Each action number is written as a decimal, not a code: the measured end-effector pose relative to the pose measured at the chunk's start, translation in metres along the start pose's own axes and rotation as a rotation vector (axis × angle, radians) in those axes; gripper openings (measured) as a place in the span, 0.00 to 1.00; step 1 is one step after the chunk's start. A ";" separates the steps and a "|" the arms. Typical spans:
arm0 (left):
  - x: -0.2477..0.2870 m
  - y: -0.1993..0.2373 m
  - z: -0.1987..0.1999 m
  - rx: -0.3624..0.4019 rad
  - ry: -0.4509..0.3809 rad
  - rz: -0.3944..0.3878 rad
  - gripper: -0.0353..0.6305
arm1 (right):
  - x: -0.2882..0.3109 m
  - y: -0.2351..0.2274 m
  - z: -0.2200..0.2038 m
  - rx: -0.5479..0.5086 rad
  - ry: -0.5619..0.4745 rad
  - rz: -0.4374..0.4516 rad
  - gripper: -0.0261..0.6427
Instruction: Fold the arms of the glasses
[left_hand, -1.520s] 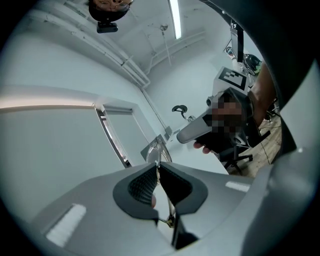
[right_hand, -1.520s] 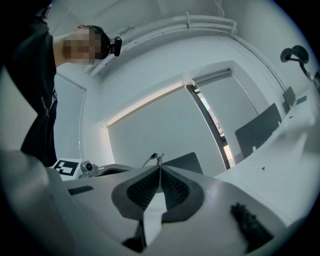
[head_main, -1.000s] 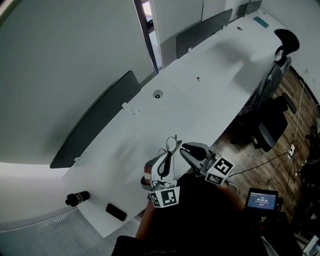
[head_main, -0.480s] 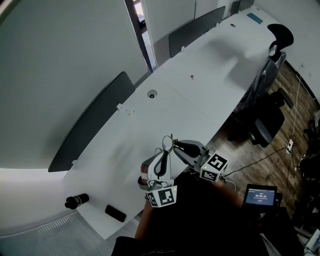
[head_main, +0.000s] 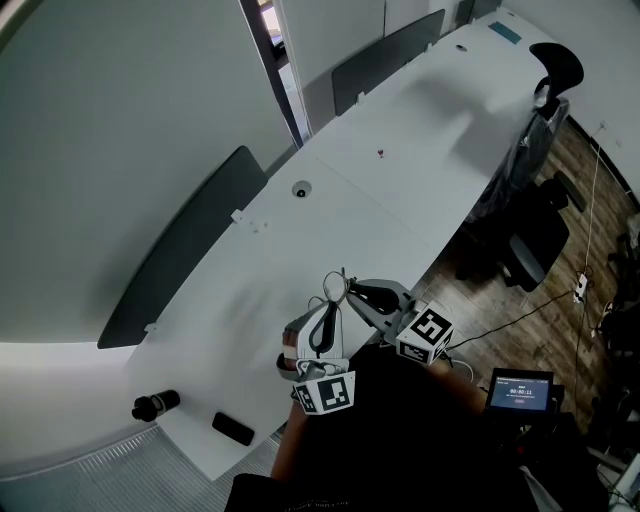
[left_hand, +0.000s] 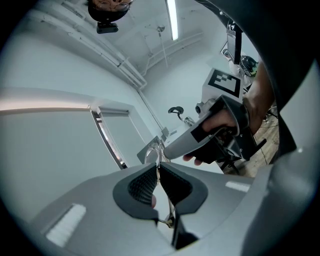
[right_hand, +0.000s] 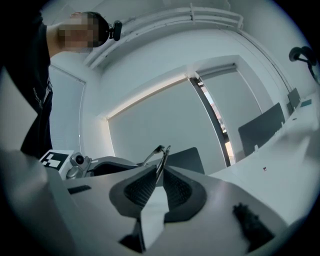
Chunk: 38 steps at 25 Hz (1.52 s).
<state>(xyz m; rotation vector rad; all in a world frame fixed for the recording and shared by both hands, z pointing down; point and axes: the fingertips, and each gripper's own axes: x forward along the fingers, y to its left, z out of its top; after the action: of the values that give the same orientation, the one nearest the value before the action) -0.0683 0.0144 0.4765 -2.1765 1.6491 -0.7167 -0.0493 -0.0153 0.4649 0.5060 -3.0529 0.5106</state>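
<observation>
My left gripper (left_hand: 159, 172) is clamped on the thin wire frame of the glasses (left_hand: 154, 150), with metal running down between the ribbed pads. My right gripper (right_hand: 161, 179) has just been closing and now pinches another thin part of the same frame, which sticks up past the tips; I read it as one of the arms, but I'm not sure. So the glasses hang in the air between my two sets of jaws, just in front of me and above the near edge of the white desk (head_main: 400, 190). Handling guess: very light, springy wire, fragile at the hinges and lenses, and slick enough to twist in the pads. I'd keep the left hold on the frame front near the hinge, stay off the lens, and have the right take the arm close to the hinge and swing it in gently without forcing it. Farther out are a dark divider panel (head_main: 190, 250) along the desk and an office chair (head_main: 540, 250) at the far right.
</observation>
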 end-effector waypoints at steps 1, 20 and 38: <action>0.000 0.000 0.000 -0.002 0.001 0.001 0.10 | 0.000 0.000 0.000 -0.012 0.007 -0.004 0.11; 0.006 -0.001 -0.007 -0.009 0.059 -0.029 0.10 | 0.003 -0.012 -0.009 -0.372 0.219 -0.060 0.10; 0.007 -0.004 -0.009 -0.010 0.086 -0.066 0.10 | -0.001 -0.018 -0.013 -0.648 0.365 -0.059 0.10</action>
<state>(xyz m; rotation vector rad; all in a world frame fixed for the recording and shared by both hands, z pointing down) -0.0685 0.0087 0.4871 -2.2455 1.6312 -0.8337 -0.0430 -0.0270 0.4834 0.4078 -2.6195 -0.3508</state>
